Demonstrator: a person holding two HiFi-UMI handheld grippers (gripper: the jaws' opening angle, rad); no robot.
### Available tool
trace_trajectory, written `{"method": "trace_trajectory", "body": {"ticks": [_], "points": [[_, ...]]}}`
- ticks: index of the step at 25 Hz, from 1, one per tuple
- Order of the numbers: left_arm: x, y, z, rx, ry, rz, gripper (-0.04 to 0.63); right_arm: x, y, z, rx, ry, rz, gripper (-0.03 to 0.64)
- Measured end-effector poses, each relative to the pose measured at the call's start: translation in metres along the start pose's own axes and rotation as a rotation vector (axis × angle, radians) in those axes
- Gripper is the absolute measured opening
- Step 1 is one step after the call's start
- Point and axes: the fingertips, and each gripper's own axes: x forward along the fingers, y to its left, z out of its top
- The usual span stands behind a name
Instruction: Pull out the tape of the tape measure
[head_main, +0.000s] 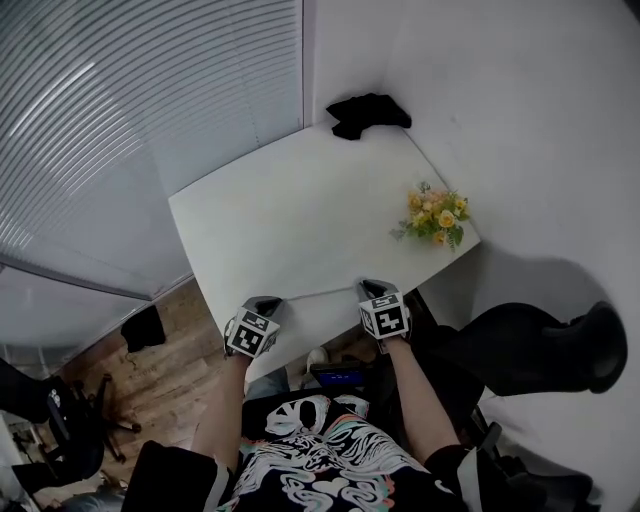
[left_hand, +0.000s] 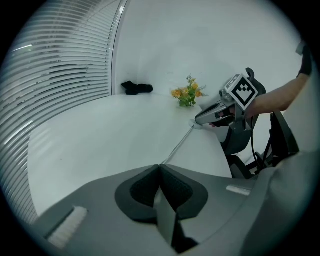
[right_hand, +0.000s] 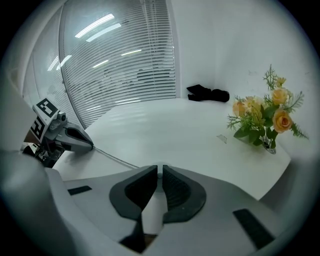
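The left gripper (head_main: 268, 303) and the right gripper (head_main: 371, 289) both sat at the near edge of the white rectangular table (head_main: 280, 210), well apart from each other. The thin grey tape (head_main: 320, 294) was stretched between them, running just inside that near edge and low over the top.

In the left gripper view, the left gripper's (left_hand: 160, 167) dark pads were pressed fully together on the tape's (left_hand: 177, 145) end. From there the tape ran straight to the small white round case of the tape measure (left_hand: 198, 124) at the tip of the right gripper (left_hand: 198, 121).

In the right gripper view, the right gripper's (right_hand: 160, 170) jaws stood a narrow slit apart, clamped on the white case (right_hand: 159, 174). The tape (right_hand: 115, 159) led off to the left, to the tip of the left gripper (right_hand: 91, 146).

Beyond the tape a broad stretch of white top reached to the far corner. There a crumpled black cloth (head_main: 368, 112) lay where the grey slatted blinds (head_main: 120, 120) met the white wall (head_main: 500, 90). A small bunch of yellow and orange flowers (head_main: 437, 218) stood close to the table's right corner, right of the right gripper and apart from it. Left of the left gripper the table's edge dropped to a wooden floor (head_main: 165, 385).
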Motion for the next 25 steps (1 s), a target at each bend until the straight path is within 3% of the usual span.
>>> {"method": "trace_trajectory", "body": {"ticks": [25], "points": [[-0.024, 0.027, -0.020, -0.056, -0.011, 0.075, 0.006, -0.001, 0.002, -0.001, -0.007, 0.022, -0.014, 0.037]]}}
